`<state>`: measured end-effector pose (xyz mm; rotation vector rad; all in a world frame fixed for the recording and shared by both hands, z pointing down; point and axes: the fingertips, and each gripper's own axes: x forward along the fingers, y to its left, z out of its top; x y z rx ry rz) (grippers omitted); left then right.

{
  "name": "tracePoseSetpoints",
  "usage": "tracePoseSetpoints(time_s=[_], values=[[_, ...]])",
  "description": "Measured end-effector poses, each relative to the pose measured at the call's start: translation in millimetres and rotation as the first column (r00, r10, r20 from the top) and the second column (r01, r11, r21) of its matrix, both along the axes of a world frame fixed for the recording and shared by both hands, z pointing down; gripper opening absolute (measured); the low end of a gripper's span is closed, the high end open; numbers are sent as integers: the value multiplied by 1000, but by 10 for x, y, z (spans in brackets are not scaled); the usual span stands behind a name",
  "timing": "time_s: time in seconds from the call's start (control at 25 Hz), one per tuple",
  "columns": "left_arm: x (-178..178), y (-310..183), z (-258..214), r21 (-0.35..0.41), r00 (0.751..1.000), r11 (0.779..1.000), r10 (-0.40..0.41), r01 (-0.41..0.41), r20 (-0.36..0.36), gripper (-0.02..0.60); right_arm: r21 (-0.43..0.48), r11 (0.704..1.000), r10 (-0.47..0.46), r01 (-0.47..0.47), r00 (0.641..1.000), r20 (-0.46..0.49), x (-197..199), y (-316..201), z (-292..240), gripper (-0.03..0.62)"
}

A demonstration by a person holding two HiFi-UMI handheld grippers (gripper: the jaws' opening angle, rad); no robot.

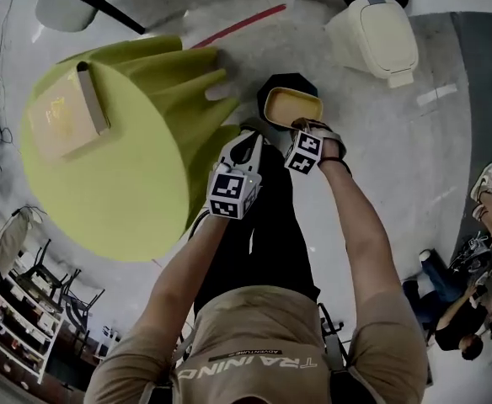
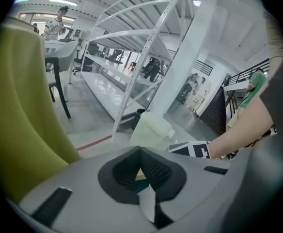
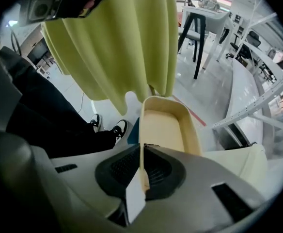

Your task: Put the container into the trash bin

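Right hand-held gripper point(image 3: 141, 171) pinches one wall of the cream container point(image 3: 166, 125) and holds it over the mouth of the black trash bin point(image 1: 284, 82) on the floor.

Step in hand, as judged: the drop into the bin. Next move needs the container inside the rim, then the jaws parted.

Left hand-held gripper point(image 2: 142, 171): closed on nothing.

Green-draped worktop point(image 1: 103, 167) is just beside the bin. Grey floor point(image 1: 414, 141), white shelving point(image 2: 132, 57).

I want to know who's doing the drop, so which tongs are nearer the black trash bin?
Right. The right tongs grip the cream container by its rim just over the black trash bin; the left tongs hang beside it, toward the green table.
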<state>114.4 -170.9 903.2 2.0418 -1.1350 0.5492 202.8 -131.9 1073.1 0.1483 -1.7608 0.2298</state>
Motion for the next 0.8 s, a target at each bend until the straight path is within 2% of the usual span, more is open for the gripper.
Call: tracePoseSetpoints(time_s=[0.2,0.32,0.44,0.48,0.72,0.8], values=[[12,167,385,-41,1000,999,8,-8,12,2,-21,999,-30,30,999,-26,71,3,520,23],[-31,208,509,-57,1000,998,6,-5,17,2,1,999,-42,42,998,-36,34,-61,723,36],[-5,243,553,-60,1000,998,23,-22,14,2,7,999,-44,45,998,-36,12,-75,803,153],[-2,248,561,-61,1000,998,23,-23,13,2,4,999,-42,43,998,-37,5,-67,806,173],[35,208,517,-62,1000,998,10,-10,1,2,2,999,-41,41,999,-35,-6,-49,720,187],[71,211,436,-52,1000,998,21,-21,-6,2,-14,1000,-12,11,999,-41,30,-15,640,157]])
